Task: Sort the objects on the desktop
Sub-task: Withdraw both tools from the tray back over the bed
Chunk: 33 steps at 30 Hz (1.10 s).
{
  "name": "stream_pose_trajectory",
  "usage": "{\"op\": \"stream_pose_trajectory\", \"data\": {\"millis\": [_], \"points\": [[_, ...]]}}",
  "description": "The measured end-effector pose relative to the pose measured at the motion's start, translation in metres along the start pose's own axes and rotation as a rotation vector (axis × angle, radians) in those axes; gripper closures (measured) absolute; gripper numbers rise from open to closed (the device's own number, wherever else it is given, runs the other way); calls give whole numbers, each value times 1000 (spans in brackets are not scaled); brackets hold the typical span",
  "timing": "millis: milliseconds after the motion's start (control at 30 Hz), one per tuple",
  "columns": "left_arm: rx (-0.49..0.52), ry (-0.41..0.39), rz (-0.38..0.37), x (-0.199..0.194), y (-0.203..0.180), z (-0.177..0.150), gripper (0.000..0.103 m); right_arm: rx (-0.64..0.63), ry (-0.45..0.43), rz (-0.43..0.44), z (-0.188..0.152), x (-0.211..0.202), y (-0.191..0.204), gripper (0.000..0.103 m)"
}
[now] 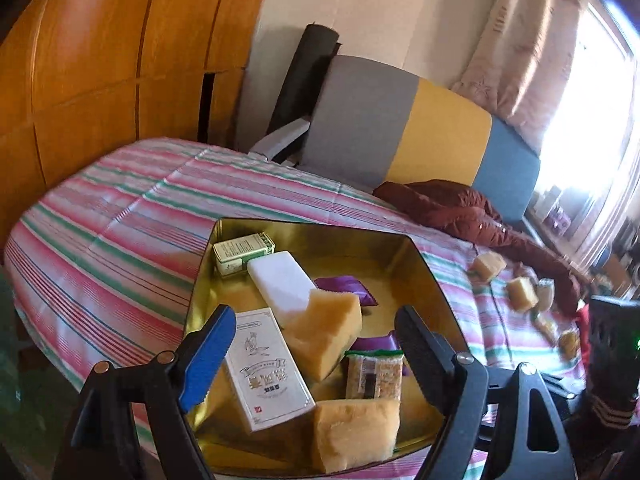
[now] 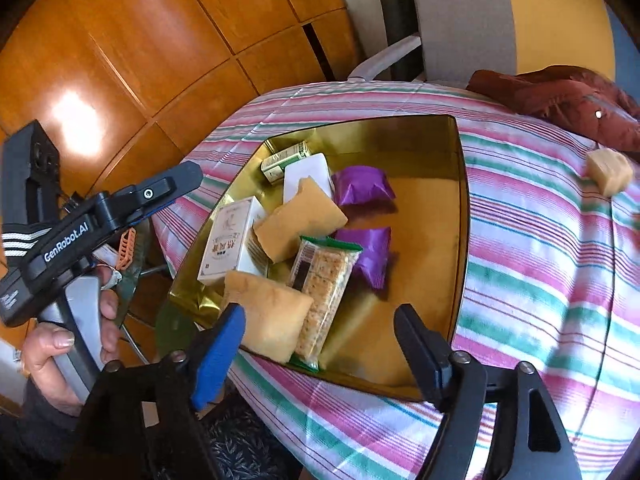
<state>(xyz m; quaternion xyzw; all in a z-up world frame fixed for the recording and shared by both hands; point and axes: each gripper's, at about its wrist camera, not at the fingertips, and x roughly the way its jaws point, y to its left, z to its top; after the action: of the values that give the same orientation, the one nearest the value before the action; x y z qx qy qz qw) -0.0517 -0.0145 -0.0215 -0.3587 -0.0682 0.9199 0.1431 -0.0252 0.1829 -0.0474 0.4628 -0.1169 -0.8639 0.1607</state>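
A gold tray [image 1: 400, 248] [image 2: 440, 200] sits on the striped tablecloth. In it lie a white printed box [image 1: 268, 368] [image 2: 228, 240], a small green box [image 1: 240, 252], a white block [image 1: 280, 284], two yellow sponges [image 1: 328, 328] [image 2: 268, 312], two purple packets [image 2: 360, 184] and a cracker pack [image 1: 374, 376] [image 2: 324, 284]. My left gripper [image 1: 314, 320] hangs open over the tray's near end, its pads touching nothing. My right gripper [image 2: 320, 312] is open above the tray's near edge, clear of the cracker pack below. Several loose sponge pieces [image 1: 522, 294] [image 2: 608, 176] lie on the cloth to the right.
A dark red jacket [image 1: 460, 208] [image 2: 560, 96] is heaped at the far right of the table. Behind it stands a grey, yellow and blue chair back [image 1: 400, 128]. Wooden cupboard doors [image 1: 100, 60] fill the left. A hand [image 2: 60, 340] holds the left gripper's handle.
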Motion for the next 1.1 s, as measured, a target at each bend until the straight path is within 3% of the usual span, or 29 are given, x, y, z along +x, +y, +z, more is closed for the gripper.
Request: {"op": "stream_pose_trajectory", "data": {"millis": [267, 533, 1100], "points": [[121, -29, 67, -15, -29, -9, 20, -2, -39, -56, -10, -12, -2, 19], [151, -9, 98, -16, -42, -20, 20, 7, -66, -93, -13, -21, -6, 15], [219, 35, 64, -7, -65, -35, 20, 112, -94, -169, -30, -43, -48, 11]]}}
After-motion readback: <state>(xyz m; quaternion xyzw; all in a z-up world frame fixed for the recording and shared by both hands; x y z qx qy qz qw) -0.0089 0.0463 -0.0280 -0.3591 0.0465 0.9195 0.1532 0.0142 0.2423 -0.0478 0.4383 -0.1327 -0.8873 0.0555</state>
